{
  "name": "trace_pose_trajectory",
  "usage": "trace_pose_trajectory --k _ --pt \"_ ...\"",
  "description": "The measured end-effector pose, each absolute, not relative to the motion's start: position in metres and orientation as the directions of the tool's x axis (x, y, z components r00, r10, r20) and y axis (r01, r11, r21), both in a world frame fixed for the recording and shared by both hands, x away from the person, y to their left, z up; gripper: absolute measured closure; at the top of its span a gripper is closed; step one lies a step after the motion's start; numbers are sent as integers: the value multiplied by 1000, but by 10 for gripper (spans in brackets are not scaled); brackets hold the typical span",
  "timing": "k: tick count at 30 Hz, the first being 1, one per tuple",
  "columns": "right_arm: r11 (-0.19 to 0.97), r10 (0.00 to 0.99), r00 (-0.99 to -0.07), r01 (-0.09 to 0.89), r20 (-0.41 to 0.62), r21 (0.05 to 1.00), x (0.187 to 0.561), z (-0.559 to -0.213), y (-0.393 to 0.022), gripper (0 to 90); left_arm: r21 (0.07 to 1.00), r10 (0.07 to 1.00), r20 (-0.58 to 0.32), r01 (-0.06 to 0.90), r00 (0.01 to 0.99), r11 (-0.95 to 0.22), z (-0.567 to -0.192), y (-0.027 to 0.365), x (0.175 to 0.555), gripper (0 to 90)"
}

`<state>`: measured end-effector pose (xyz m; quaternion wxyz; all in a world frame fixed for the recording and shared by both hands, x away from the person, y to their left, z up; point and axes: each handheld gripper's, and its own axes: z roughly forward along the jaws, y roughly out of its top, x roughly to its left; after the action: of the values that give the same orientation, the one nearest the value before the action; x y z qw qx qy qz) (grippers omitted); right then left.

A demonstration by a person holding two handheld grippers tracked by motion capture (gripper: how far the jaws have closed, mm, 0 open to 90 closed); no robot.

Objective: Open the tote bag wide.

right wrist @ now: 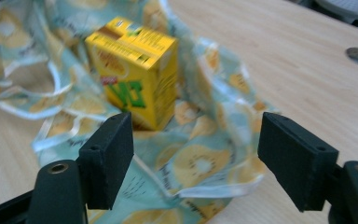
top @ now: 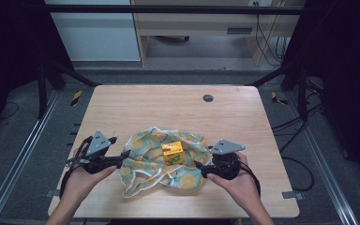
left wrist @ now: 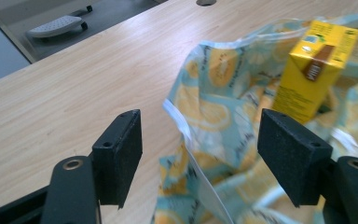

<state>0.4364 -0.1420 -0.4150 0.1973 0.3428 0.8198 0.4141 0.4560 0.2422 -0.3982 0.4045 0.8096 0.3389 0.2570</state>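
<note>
From above, a yellow drink carton (top: 172, 153) stands on a crumpled lemon-print cloth bag (top: 146, 145) on the wooden table (top: 168, 105), between the left gripper (top: 123, 155) and right gripper (top: 198, 166).

In the left gripper view, the jaws are wide apart, holding nothing; the bag's edge lies between them, the carton behind.

In the right gripper view, the jaws are wide apart, holding nothing, with cloth between them.

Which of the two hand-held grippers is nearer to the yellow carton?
The right hand-held gripper is nearer: it sits just below and right of the yellow carton. The left hand-held gripper stays at the cloth bag's left edge.

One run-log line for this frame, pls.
left gripper: open, empty | right gripper: open, empty | yellow carton: upright on lemon-print bag | bag: slumped on table
</note>
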Motion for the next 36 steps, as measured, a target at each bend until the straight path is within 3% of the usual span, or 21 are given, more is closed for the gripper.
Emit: trace_pose_trajectory --k 8,9,16,18,20,21,22,23,27,31,36 --pt "470 682 -731 394 -41 790 430 -428 -125 241 814 748 148 350 646 -463 -408 223 481 282" --pt "485 665 -746 407 -25 774 429 -434 -119 193 802 746 156 357 648 -478 -411 219 485 247" --pt "526 647 -762 421 -26 739 432 -454 -107 148 791 751 145 380 645 -479 -423 216 493 227" --pt "542 633 -774 437 -8 718 434 -461 -107 283 777 746 126 402 654 -484 -431 215 497 230" --pt "569 618 -786 435 -14 698 433 -465 -108 433 769 740 121 410 661 -491 -433 215 497 317" --pt "569 618 -786 435 -14 698 433 -465 -108 433 764 737 119 413 665 -496 -435 214 497 317" --pt "575 614 -789 430 -20 696 432 -466 -108 525 759 735 128 411 666 -505 -436 214 495 377" --pt "582 609 -793 419 -32 697 430 -467 -111 673 758 732 138 404 667 -512 -438 214 492 510" --pt "589 595 -803 411 -28 696 428 -467 -116 877 766 742 144 401 655 -502 -437 215 488 701" --pt "589 602 -798 413 -36 695 427 -463 -123 900 789 759 131 396 637 -469 -432 219 487 836" --pt "588 611 -790 411 -49 697 427 -459 -134 900 810 783 132 390 608 -439 -431 225 487 861"
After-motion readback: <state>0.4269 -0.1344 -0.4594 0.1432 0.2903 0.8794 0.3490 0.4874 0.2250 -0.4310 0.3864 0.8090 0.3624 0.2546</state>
